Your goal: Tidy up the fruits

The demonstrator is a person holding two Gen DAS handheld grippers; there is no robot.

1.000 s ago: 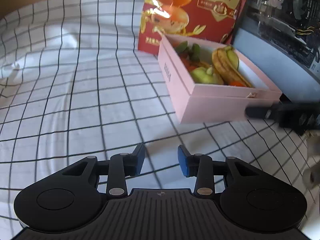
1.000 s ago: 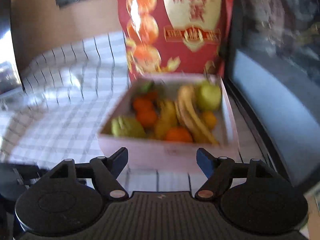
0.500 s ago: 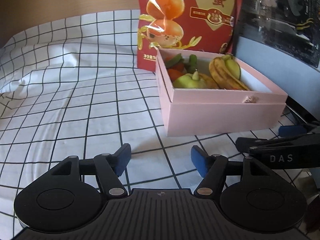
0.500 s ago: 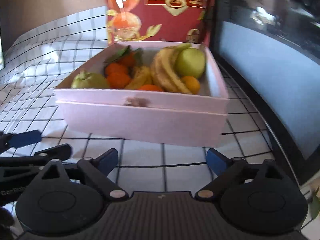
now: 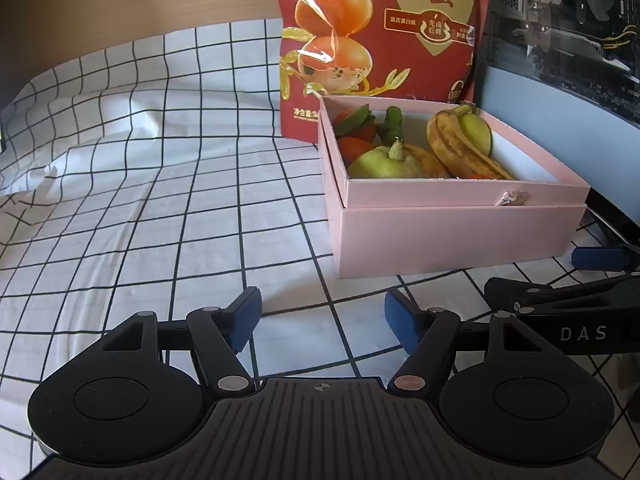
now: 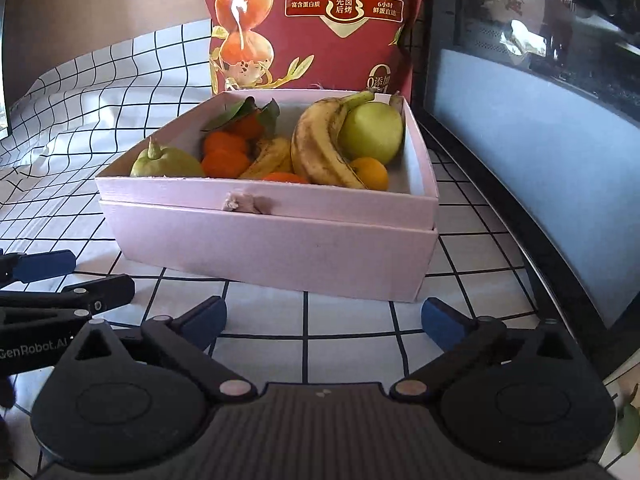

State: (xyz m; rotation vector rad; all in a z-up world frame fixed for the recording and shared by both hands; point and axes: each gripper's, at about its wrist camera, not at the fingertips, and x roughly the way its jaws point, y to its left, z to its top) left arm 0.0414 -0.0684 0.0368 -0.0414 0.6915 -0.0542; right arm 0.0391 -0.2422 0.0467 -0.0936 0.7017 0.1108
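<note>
The right hand-held gripper (image 6: 323,318) hovered low over the checked-cloth tabletop (image 6: 348,320), jaws just spread wide with nothing between them, and the pale pink cardboard box of fruit (image 6: 272,248) sat directly ahead of it, close. The left hand-held gripper (image 5: 323,320), likewise freshly parted and empty, had the box ahead to its right, so the right one looked nearer. In the box the big brown-speckled banana (image 6: 316,148) lay front to back, stem toward the red snack bag (image 6: 312,24).

The left gripper (image 5: 322,316), jaws just opened wide (nothing between), sits near the fruit-filled pink box (image 5: 452,236) on the checked cloth (image 5: 160,200).
</note>
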